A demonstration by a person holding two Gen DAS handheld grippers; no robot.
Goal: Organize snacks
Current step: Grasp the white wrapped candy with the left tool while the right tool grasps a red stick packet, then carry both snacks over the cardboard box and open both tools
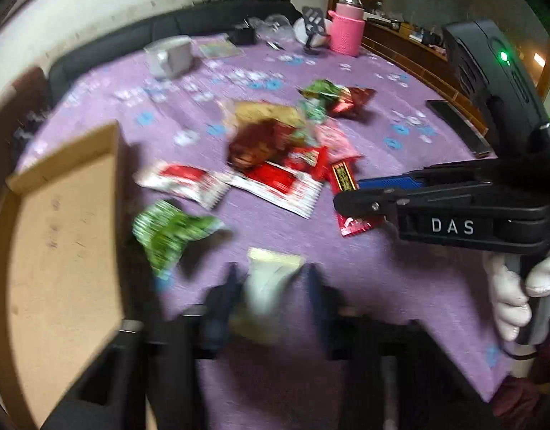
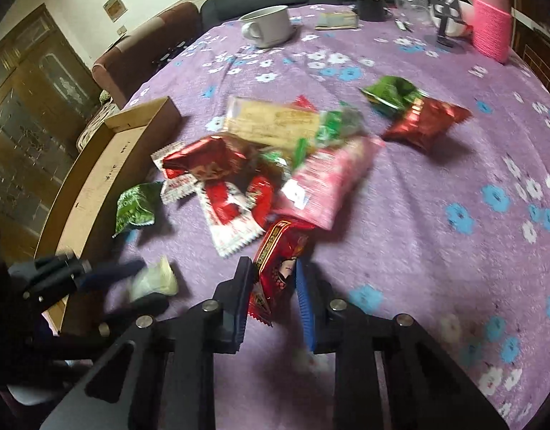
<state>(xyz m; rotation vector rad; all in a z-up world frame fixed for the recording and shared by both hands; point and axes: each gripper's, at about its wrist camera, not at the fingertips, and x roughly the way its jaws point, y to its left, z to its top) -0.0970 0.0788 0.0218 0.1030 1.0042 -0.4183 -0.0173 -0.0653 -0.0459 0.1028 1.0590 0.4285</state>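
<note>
A desk under a purple cloth with blue and white flowers fills both views. A shallow cardboard box takes up the left side of the left wrist view, and in the right wrist view it lies along the left edge of the desk; no snack shows inside it.

A loose pile of snack packets sits at the centre of the right wrist view: a pink packet, red and white packets and a tan one at the back. A dark red packet and a green one touching it lie apart in the upper right.

The right gripper, at the bottom centre of its own view, is clamped on a red snack packet at the near edge of the pile. In the left wrist view it reaches in from the right.

The left gripper, at the bottom centre of its view, is closed on a pale yellowish packet, blurred; in the right wrist view it shows at the lower left. A green packet lies just beside the box.

A pink bottle and a white mug stand at the far edge.
</note>
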